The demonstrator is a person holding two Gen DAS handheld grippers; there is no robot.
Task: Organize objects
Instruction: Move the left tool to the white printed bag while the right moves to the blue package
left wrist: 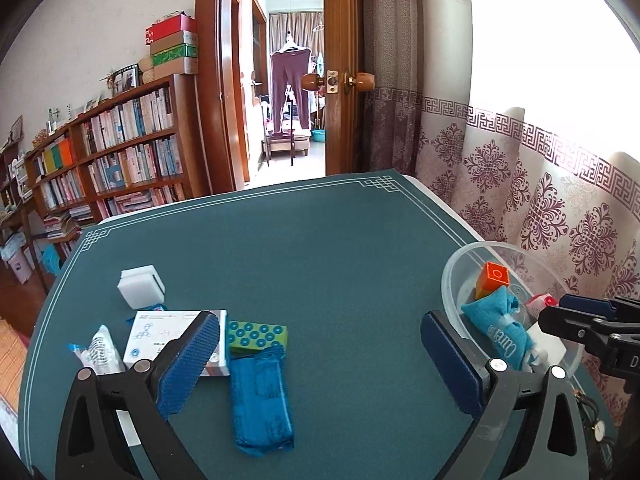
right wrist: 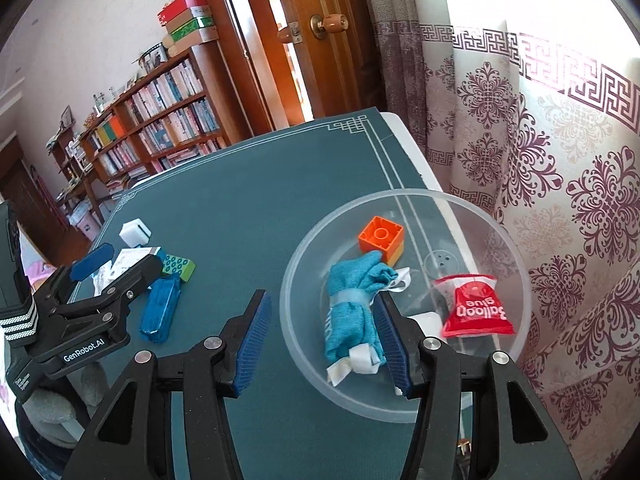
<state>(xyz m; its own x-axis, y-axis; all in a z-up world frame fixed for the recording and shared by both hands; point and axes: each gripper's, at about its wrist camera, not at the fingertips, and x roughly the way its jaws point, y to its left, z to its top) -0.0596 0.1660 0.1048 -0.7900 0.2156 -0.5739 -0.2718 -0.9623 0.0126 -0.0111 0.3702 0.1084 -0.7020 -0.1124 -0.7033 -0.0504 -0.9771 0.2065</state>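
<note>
A clear plastic bowl [right wrist: 472,208] stands at the table's right side and holds a rolled teal cloth [right wrist: 352,304], an orange block [right wrist: 381,237] and a red balloon-glue packet [right wrist: 476,308]. My right gripper [right wrist: 324,336] is open above the bowl's near rim, with the cloth lying between its pads, not clamped. My left gripper [left wrist: 320,360] is open and empty over the mat. Left of it lie a blue wrapped pack [left wrist: 262,404], a green studded block [left wrist: 258,336], a white box [left wrist: 172,336] and a white sponge [left wrist: 141,286].
The bowl also shows in the left wrist view [left wrist: 452,280]. A small clear packet [left wrist: 100,350] lies at the mat's left edge. A curtain [right wrist: 560,160] hangs close behind the table's right side. A bookshelf [left wrist: 108,152] and an open door stand beyond.
</note>
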